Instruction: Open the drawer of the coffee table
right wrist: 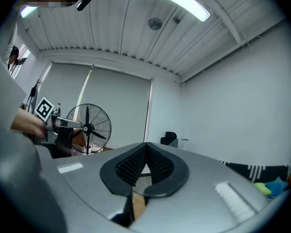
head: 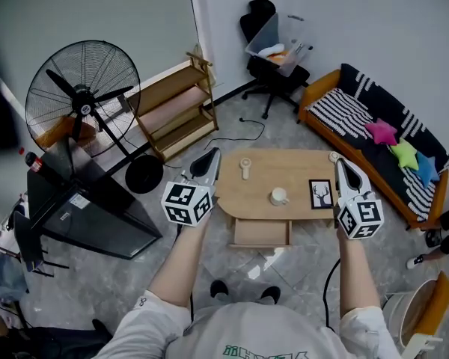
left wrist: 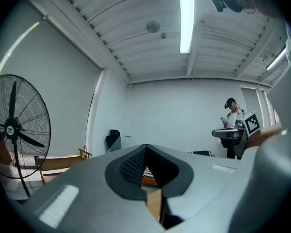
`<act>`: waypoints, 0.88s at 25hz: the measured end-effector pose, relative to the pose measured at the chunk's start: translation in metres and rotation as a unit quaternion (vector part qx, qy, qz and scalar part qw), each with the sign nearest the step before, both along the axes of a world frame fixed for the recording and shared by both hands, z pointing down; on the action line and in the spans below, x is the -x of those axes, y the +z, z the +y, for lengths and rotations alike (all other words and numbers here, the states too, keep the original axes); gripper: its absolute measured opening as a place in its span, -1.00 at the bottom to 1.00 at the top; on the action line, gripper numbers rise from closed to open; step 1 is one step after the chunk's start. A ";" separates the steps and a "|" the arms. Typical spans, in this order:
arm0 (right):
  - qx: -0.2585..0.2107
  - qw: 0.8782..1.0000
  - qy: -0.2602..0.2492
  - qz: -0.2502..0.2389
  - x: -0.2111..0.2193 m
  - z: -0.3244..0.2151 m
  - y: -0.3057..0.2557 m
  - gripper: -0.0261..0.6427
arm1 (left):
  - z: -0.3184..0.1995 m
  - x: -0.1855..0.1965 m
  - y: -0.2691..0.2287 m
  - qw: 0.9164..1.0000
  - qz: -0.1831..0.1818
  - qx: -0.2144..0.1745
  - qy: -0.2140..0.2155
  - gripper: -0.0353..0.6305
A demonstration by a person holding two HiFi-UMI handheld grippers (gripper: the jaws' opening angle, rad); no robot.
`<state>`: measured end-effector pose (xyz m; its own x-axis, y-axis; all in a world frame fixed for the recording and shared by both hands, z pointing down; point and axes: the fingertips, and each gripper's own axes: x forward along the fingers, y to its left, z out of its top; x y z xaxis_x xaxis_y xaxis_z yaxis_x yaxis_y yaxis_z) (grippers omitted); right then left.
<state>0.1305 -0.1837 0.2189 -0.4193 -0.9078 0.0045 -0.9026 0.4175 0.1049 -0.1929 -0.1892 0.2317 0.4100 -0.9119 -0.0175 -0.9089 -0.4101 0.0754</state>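
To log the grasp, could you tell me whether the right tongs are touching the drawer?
Apart: in the head view the right tongs sit well to the right of the drawer.

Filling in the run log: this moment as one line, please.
drawer: pulled out | left gripper: shut, empty | right gripper: shut, empty | cup: on coffee table

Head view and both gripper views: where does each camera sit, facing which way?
Head view: on the head, steeply down at the coffee table; both forearms show.
Left gripper view: on left gripper, facing level; right hand shows.
Right gripper view: on right gripper, facing level; left hand shows.
Both gripper views share the fan.
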 end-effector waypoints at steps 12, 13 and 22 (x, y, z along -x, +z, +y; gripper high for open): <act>0.010 1.000 0.004 0.001 -0.006 0.007 0.011 -0.91 | 0.011 -0.005 -0.003 1.000 -0.018 -0.005 0.007 -0.90; 0.010 1.000 0.003 0.002 -0.006 0.008 0.012 -0.91 | 0.011 -0.006 -0.003 1.000 -0.019 -0.005 0.008 -0.90; 0.011 1.000 0.008 0.005 -0.014 0.009 0.014 -0.91 | 0.011 -0.012 -0.005 1.000 -0.023 -0.008 0.013 -0.90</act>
